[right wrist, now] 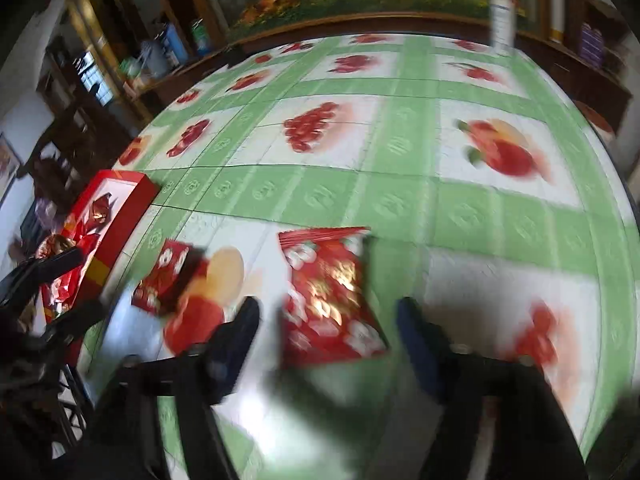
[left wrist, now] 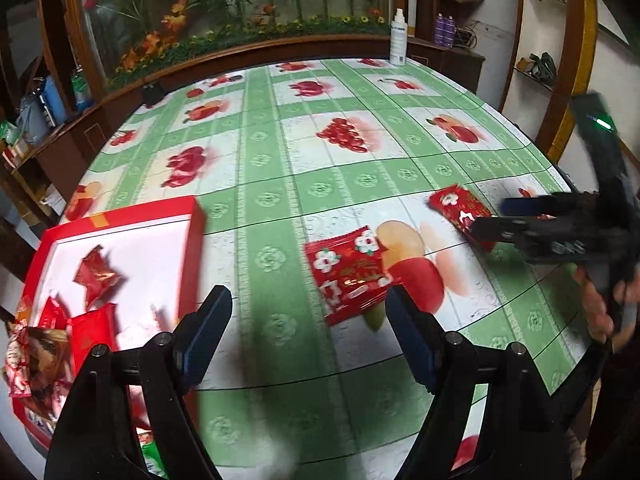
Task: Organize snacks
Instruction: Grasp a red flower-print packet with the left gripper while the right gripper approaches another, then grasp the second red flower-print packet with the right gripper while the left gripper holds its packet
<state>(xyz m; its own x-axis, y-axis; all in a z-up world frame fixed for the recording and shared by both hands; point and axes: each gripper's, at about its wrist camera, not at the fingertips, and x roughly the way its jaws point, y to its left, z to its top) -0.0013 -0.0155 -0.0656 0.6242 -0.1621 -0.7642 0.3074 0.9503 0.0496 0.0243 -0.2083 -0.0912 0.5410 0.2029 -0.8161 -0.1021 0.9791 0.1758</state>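
A: Where are the snacks lying?

B: 2 red packets are sitting on the counter (left wrist: pixel 280 200). The near packet (left wrist: pixel 347 273) is lying at 1 o'clock from the left gripper (left wrist: pixel 308 336), whose jaws are standing spread and holding nothing. The far packet (right wrist: pixel 329 300) is lying between the spread jaws of the right gripper (right wrist: pixel 326 338), apparently not yet pinched. The red box (left wrist: pixel 192 240), already holding several snacks, is waiting at 9 o'clock.

A: How is the right one doing this well?

B: By coming down squarely over the packet's middle, closing gently so the foil isn't crumpling, then lifting clear before carrying it boxward
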